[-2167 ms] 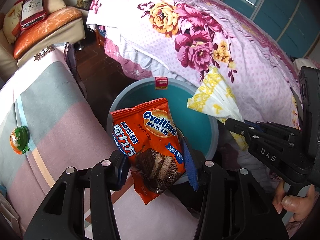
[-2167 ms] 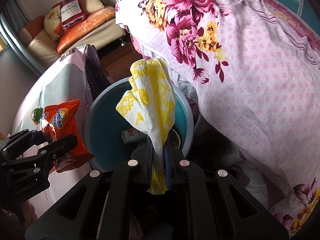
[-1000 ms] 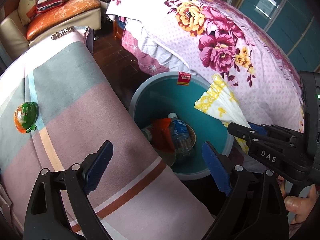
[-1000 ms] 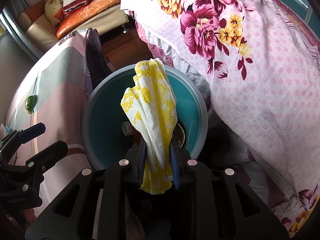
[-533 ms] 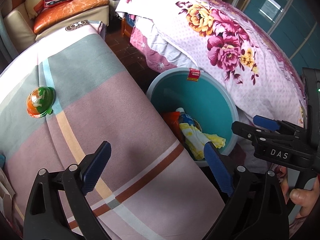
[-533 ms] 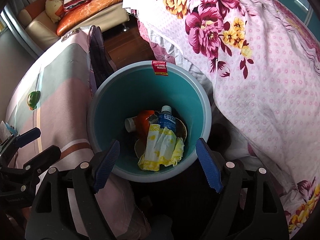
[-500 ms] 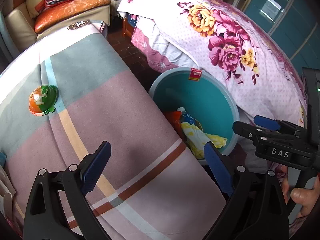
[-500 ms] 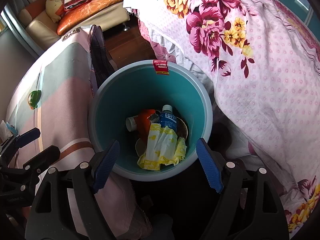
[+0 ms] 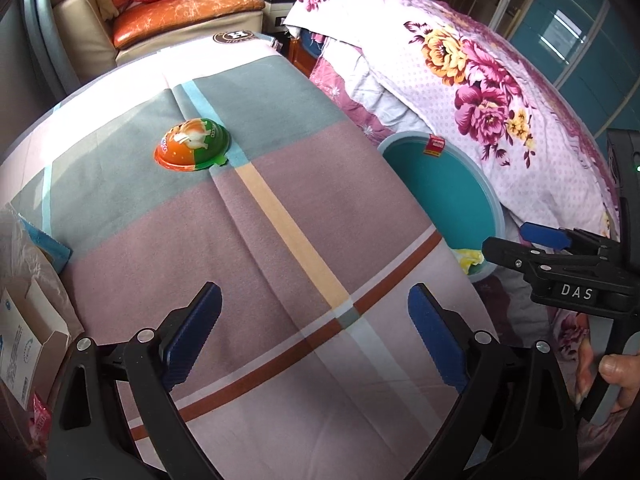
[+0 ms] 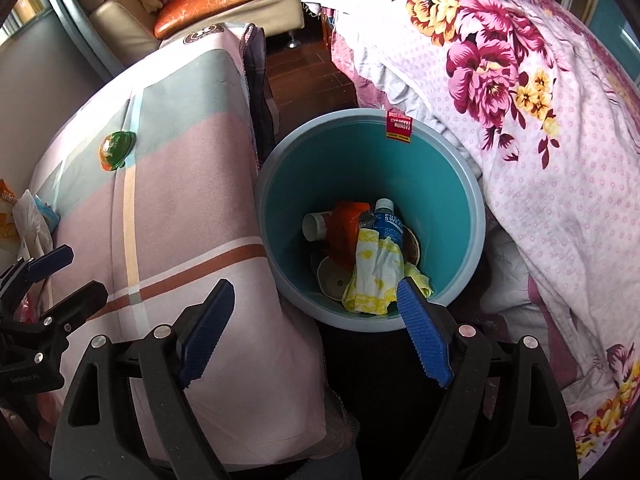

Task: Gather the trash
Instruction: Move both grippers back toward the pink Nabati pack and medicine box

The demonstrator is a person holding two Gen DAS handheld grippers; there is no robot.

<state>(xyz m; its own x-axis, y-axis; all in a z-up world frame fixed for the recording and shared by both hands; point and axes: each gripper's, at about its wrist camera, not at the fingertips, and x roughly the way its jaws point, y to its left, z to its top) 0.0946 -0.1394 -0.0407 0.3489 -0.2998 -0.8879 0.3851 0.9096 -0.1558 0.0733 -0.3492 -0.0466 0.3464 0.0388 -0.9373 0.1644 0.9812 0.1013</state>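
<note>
A table draped in a checked cloth of pink, grey-green and white panels (image 9: pixel 280 240) fills the left wrist view, with a bed under a pink floral quilt (image 9: pixel 500 92) beyond it and a cream sofa with an orange cushion (image 9: pixel 188 4) at the far end of the room. The left gripper (image 9: pixel 314 326) hangs over the cloth with its blue-padded fingers spread wide and nothing between them. Ahead of it and to its left, well apart, an orange-and-green domed plastic cup lid (image 9: pixel 192 144) lies on the cloth. At the left edge sit a white cardboard box (image 9: pixel 28 336) and crumpled clear plastic.

Between table and bed stands a round teal plastic bin with a grey rim (image 10: pixel 460 184), a red sticker on its far rim. The right gripper (image 10: pixel 316 328) is poised at the bin's near rim, fingers parted and empty. Inside the bin, just ahead of the right finger, lie a crumpled yellow-and-white napkin (image 10: pixel 376 276), an orange snack wrapper (image 10: pixel 346 228) and a blue-labelled plastic bottle (image 10: pixel 388 220), piled together at the bottom.
</note>
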